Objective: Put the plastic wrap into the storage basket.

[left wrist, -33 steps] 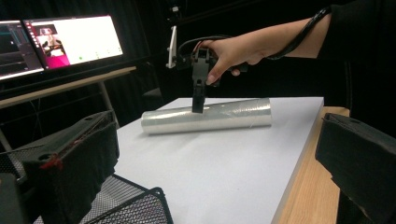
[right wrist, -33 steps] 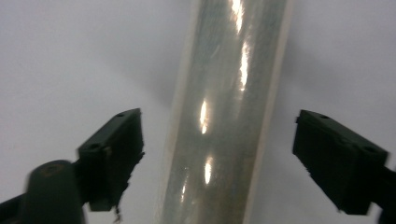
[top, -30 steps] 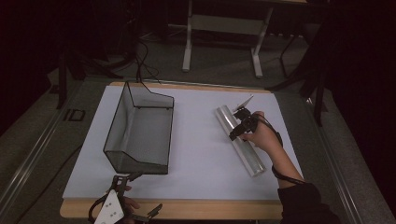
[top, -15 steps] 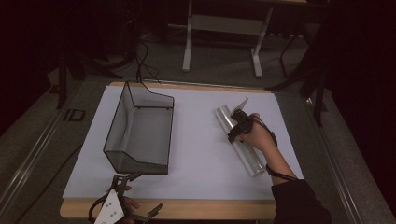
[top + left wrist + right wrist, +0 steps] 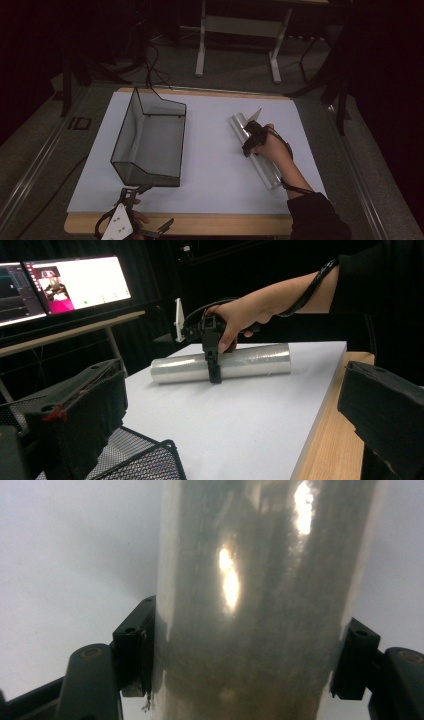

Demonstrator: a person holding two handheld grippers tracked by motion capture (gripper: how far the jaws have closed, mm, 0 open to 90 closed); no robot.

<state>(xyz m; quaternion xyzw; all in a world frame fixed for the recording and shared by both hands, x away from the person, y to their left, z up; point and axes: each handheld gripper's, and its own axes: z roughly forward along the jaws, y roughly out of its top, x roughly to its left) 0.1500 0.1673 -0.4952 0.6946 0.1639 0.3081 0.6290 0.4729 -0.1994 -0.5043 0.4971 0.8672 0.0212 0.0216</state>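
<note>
A long roll of clear film (image 5: 267,175) lies diagonally on the right half of the white mat (image 5: 210,170). My right gripper (image 5: 250,142) is pressed down over its far half, and a hand covers the middle. In the right gripper view the roll (image 5: 250,605) stands between both jaws, whose pads (image 5: 142,650) touch its sides. The left gripper view shows the roll (image 5: 250,360) and right gripper (image 5: 215,375) from the side. A black wire basket (image 5: 125,145) stands on the mat's left. My left gripper (image 5: 150,210) rests open at the front edge, near the basket's corner (image 5: 145,460).
The mat lies on a wooden table (image 5: 200,225). Behind it stands a second table's metal frame (image 5: 202,45), and a cable (image 5: 150,65) runs across the floor. Lit monitors (image 5: 75,285) sit on a desk to the side.
My right gripper has come slightly nearer along the roll and settled down over it. The left gripper and basket have stayed put.
</note>
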